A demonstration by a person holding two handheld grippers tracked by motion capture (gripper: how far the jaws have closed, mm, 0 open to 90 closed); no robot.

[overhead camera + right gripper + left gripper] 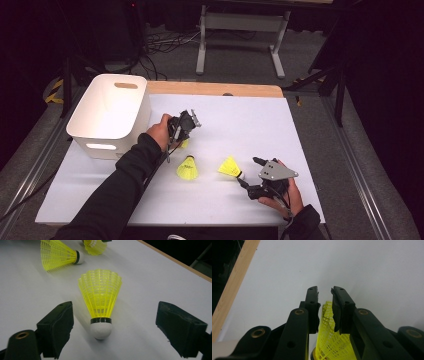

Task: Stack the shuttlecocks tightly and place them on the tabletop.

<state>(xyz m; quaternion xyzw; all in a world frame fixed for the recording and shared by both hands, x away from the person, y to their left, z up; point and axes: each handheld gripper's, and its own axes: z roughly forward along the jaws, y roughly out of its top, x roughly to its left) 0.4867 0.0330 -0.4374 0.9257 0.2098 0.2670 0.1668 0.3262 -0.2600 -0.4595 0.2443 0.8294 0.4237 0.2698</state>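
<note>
Three yellow plastic shuttlecocks are on the white table (240, 120). My left gripper (181, 139) (325, 291) points down at the table just right of the bin, its jaws nearly together on the mesh skirt of one shuttlecock (185, 144) (329, 340). A second shuttlecock (187, 169) (58, 252) lies loose in the middle. The third shuttlecock (230, 166) (100, 300) lies on its side with its white cork toward my right gripper (247, 171) (114, 305). That gripper is open, a jaw at each side of the cork and neither one touching it.
A white plastic bin (110, 112) with handle slots stands at the table's left rear corner. A wooden strip (215, 89) runs along the far edge. Beyond it are a metal table frame (240, 25) and cables on the floor.
</note>
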